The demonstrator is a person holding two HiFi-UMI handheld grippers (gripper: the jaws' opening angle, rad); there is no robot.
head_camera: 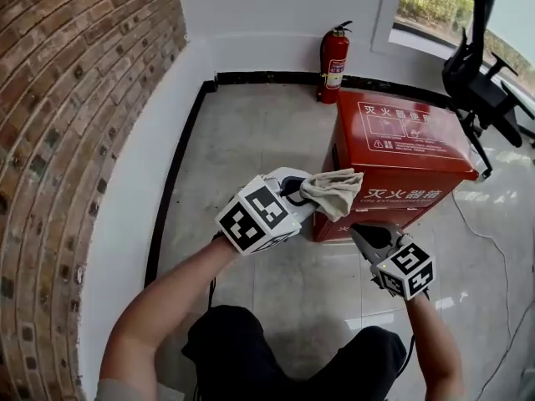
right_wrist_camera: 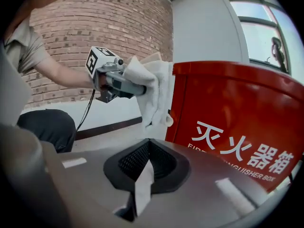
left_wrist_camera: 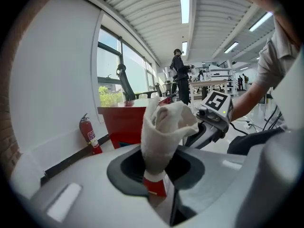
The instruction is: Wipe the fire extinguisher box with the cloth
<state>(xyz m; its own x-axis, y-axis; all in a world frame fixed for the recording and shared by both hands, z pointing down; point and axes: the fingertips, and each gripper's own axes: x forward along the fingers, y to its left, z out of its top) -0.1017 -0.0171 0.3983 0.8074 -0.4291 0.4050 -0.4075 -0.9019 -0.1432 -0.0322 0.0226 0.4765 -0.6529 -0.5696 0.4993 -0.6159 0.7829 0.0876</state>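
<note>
Fire extinguisher (head_camera: 333,57), black chair (head_camera: 470,75)

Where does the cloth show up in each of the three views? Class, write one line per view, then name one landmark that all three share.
Head view: the cloth is at centre, over the near left corner of the red box.
Left gripper view: the cloth is at centre, standing up from between the jaws.
Right gripper view: the cloth is in the upper middle, hanging beside the red box's left edge.
Shared landmark: the red box.
</note>
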